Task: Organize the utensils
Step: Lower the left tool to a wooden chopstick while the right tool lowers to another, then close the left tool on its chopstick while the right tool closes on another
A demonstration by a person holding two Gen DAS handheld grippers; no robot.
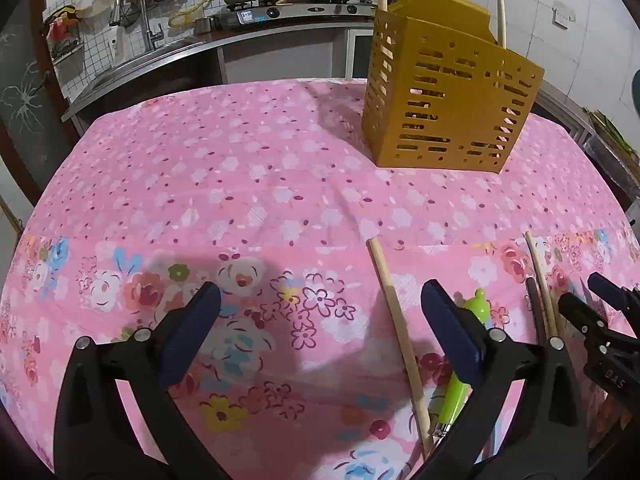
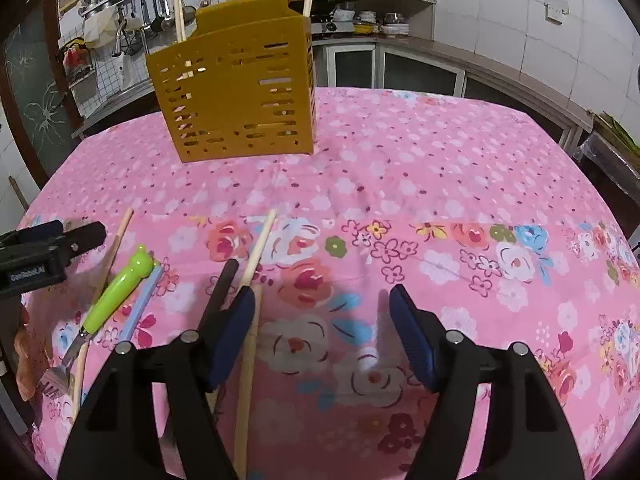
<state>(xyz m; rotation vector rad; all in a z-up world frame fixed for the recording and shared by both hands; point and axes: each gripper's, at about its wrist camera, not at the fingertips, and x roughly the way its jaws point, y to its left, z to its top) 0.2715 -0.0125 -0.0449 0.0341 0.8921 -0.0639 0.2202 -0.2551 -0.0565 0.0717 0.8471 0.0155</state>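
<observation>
The left gripper [image 1: 320,320] stands wide open over the table's [image 2: 440,152] near edge, gripping nothing. The right gripper [image 2: 322,320], open, straddles a wooden chopstick [image 2: 250,344] unpinched. The utensil holder [image 2: 236,92] stands toward the far edge.

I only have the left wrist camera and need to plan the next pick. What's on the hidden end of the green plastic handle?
Observer: The green plastic handle ends in a metal fork head.
Operator: Anything beside it that I'm missing?
Observer: A pale blue stick lies close alongside it, on the side toward the right claw.
Operator: And that claw?
Observer: It is open, with a wooden chopstick on the pink floral cloth just inside the pad nearer the fork.
</observation>
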